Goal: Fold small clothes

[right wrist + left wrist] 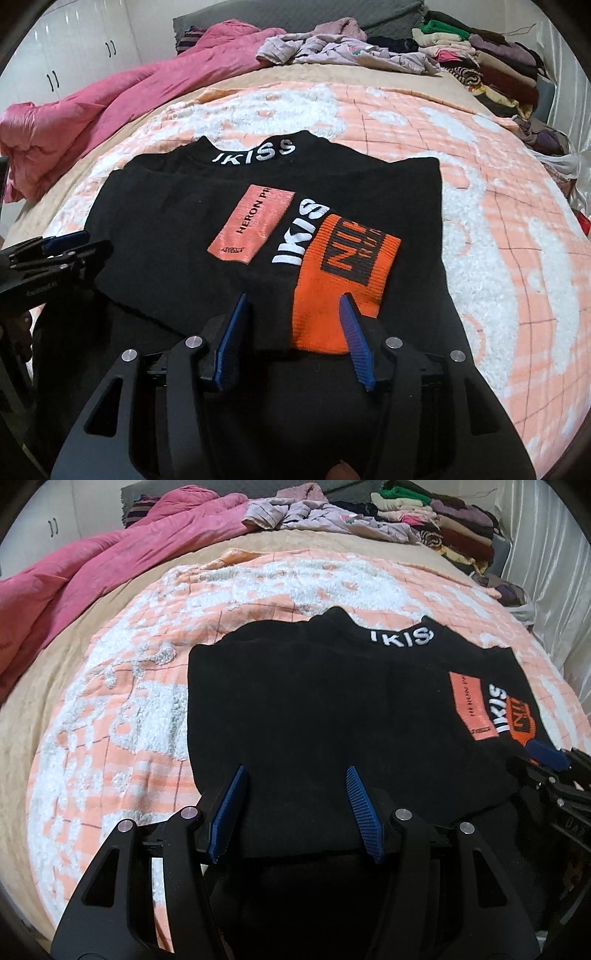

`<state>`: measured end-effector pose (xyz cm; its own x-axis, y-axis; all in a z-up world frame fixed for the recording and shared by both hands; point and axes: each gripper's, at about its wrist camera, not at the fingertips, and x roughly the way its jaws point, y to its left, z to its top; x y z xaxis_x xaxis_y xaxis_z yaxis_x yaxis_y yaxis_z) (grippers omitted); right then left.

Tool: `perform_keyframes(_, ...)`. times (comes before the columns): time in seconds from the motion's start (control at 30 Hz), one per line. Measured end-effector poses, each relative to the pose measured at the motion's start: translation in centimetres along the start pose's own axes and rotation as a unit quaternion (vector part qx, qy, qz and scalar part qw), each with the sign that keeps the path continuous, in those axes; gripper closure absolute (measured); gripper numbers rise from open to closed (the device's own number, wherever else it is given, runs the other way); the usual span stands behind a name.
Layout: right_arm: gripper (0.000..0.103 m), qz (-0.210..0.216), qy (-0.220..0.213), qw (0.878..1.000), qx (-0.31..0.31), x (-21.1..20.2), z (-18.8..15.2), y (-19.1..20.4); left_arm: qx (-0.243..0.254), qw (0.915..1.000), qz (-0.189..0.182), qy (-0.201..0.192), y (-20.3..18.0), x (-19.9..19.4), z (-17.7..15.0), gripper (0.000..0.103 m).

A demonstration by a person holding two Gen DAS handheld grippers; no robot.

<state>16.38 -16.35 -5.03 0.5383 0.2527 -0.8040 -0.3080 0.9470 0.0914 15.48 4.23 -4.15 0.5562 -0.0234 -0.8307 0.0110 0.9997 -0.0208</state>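
A black sweater (325,709) with white "IKISS" lettering on the collar lies partly folded on the bed; it also shows in the right wrist view (177,229). A pink patch (251,225) and an orange cuff (343,280) lie on its top. My left gripper (297,775) is open over the sweater's near left edge, jaws wide apart, nothing between them. My right gripper (293,302) is open over the near edge by the orange cuff, empty. Each gripper shows at the edge of the other's view: the right one in the left wrist view (550,760), the left one in the right wrist view (62,243).
The sweater lies on a peach and white fluffy blanket (129,701) over a beige sheet. A pink quilt (92,565) lies at the far left. Loose lilac clothes (314,513) and stacked folded clothes (454,520) sit at the far side. A white curtain (554,572) hangs on the right.
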Motion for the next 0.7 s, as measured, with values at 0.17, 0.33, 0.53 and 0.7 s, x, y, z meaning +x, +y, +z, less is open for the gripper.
perform_keyframes(0.17, 0.048, 0.012, -0.012, 1.000, 0.003, -1.5, -0.7, 0.1, -0.001, 1.0000, -0.005, -0.007, 0.0, -1.0, -0.2, 0.051)
perform_keyframes(0.33, 0.048, 0.019, -0.017, 1.000, 0.006, -2.6, -1.1, 0.0, 0.006, 0.9999, -0.006, -0.012, -0.5, -1.9, -0.5, 0.048)
perform_keyframes(0.53, 0.037, 0.022, -0.031, 0.999, 0.010, -4.3, -1.4, -0.1, -0.002, 0.9997, -0.015, -0.020, -0.4, -3.1, -0.8, 0.038)
perform_keyframes(0.7, 0.027, 0.025, -0.043, 0.999, 0.009, -5.7, -1.4, 0.0, -0.016, 0.9992, -0.018, -0.031, 0.4, -4.5, -0.8, 0.024)
